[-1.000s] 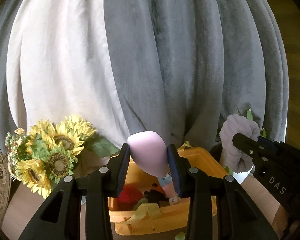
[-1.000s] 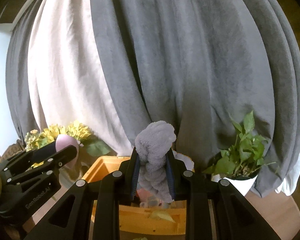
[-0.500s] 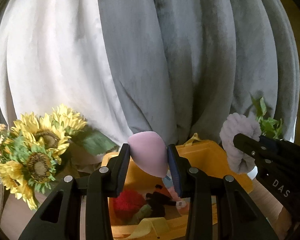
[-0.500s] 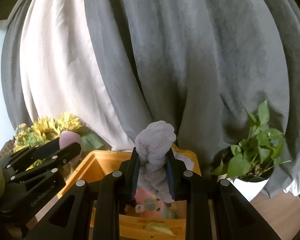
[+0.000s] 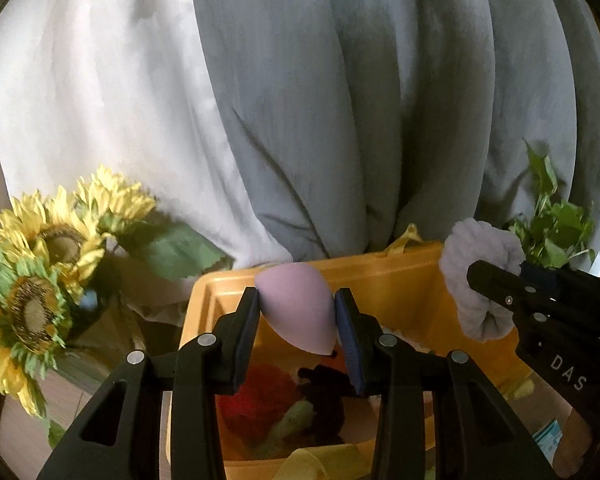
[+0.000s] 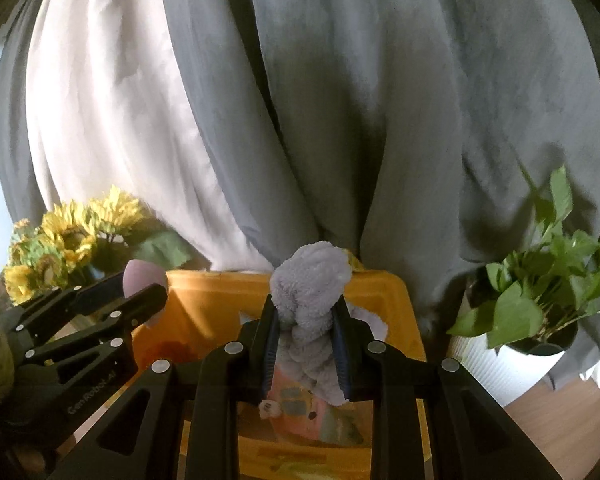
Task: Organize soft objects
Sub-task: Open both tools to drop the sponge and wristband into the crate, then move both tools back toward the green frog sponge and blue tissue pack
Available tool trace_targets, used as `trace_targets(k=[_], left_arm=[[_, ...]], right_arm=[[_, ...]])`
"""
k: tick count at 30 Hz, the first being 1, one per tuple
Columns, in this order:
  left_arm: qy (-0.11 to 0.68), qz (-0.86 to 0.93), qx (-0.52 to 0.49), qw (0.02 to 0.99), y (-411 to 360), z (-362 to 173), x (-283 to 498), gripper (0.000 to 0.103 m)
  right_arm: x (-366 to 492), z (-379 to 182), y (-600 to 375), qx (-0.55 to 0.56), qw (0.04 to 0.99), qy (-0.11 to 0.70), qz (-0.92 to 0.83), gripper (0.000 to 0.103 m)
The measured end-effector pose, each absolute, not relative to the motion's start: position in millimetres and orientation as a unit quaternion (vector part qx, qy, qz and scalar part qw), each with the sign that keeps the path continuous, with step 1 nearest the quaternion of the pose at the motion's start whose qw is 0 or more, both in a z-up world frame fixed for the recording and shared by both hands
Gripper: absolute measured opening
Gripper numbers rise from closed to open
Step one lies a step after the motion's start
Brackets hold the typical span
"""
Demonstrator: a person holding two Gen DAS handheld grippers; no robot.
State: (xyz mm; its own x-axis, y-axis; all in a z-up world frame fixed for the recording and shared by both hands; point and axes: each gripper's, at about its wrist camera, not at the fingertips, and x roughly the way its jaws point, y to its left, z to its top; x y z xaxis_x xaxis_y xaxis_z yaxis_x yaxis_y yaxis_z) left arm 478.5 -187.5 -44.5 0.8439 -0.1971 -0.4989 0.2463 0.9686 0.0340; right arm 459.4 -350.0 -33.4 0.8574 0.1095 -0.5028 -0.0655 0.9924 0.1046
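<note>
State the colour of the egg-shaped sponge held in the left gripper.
Pale lilac-pink sponge; clearest in the left wrist view, between the left gripper pads.

The lilac egg-shaped sponge (image 5: 296, 304) looks smooth and matt, like soft foam, while the grey scrunchie (image 6: 308, 300) is fuzzy, towel-like plush. The yellow bin (image 5: 380, 276) is smooth plastic with a slight sheen, and both grippers, left (image 5: 296, 336) and right (image 6: 304, 344), are matt black plastic with small shiny metal rivets. The curtains (image 6: 340, 100) behind are soft matt cloth, and the plant pot (image 6: 496, 364) looks ribbed and white.
</note>
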Motion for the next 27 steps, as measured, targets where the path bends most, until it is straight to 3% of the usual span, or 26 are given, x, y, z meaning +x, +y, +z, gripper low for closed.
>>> trace_targets(k=[6,8,10,12,27], left_arm=[[0.274,-0.119,0.049,0.953,-187,-59,485,0.041],[0.277,-0.120,0.050,0.952,-188,-59,485,0.054],[0.276,-0.118,0.049,0.953,-187,-59,483,0.059],[0.273,-0.112,0.049,0.954,-186,-58,481,0.059],[0.238,-0.112,0.047,0.964,-184,-28,433,0.060]], right_arm=[[467,-47,-348,0.040,0.958,0.281,0.043,0.029],[469,-50,-347,0.036,0.957,0.285,0.039,0.033],[471,-52,-346,0.034,0.956,0.290,0.036,0.046],[472,-53,-348,0.037,0.956,0.291,0.031,0.051],[430,-21,-357,0.034,0.968,0.247,-0.005,0.059]])
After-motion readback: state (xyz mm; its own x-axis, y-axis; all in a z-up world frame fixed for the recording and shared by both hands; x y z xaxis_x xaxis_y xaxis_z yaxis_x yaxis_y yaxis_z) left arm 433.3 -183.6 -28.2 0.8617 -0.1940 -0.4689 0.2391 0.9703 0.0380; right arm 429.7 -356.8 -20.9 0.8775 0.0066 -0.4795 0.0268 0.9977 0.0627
